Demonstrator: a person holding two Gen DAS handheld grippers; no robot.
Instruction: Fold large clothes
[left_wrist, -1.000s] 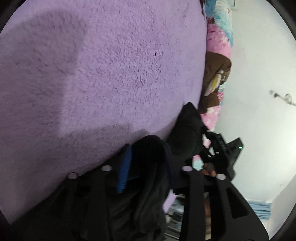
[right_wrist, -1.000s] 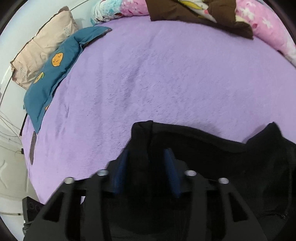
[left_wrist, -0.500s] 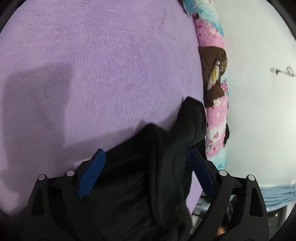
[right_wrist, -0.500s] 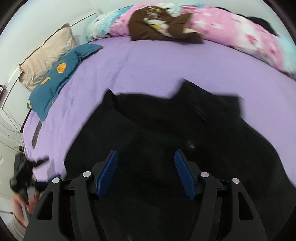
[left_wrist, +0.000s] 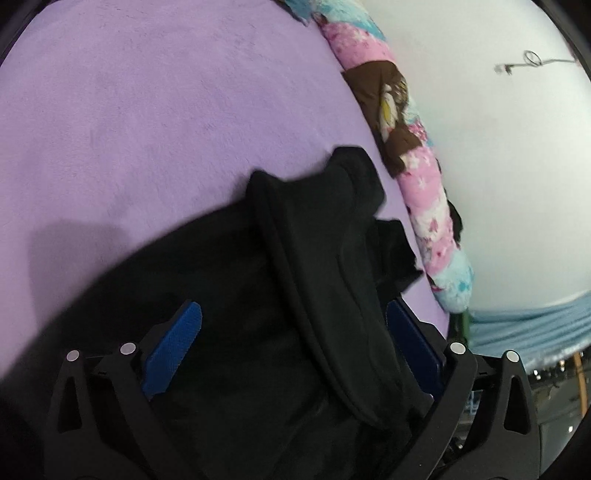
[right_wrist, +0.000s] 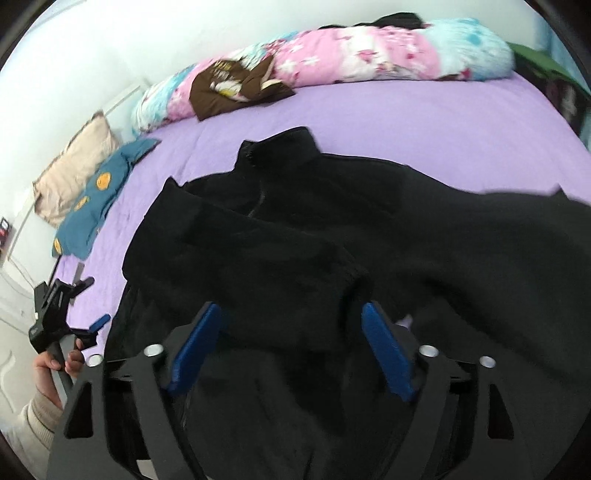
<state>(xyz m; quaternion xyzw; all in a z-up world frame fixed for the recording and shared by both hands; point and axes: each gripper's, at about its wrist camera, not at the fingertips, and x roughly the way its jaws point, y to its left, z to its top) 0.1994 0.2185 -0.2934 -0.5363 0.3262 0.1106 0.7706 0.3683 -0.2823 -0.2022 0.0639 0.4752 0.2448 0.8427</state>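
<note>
Tongs (right_wrist: 291, 325) spread; black garment (right_wrist: 332, 229) folds indistinct.

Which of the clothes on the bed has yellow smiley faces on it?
The blue garment lying beside the beige pillow. The black jacket is plain, and the brown one has a pale picture instead.

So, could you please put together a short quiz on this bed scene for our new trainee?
1. True or false: the right gripper is clamped shut on the black garment.
2. What lies on the floral quilt? A) a brown garment B) a red towel C) a white shirt
3. Fill in: the blue cloth with yellow faces lies partly over the beige ____.

Key: 1 false, both it and the left gripper stand open. 2 A. 3 pillow.
</note>
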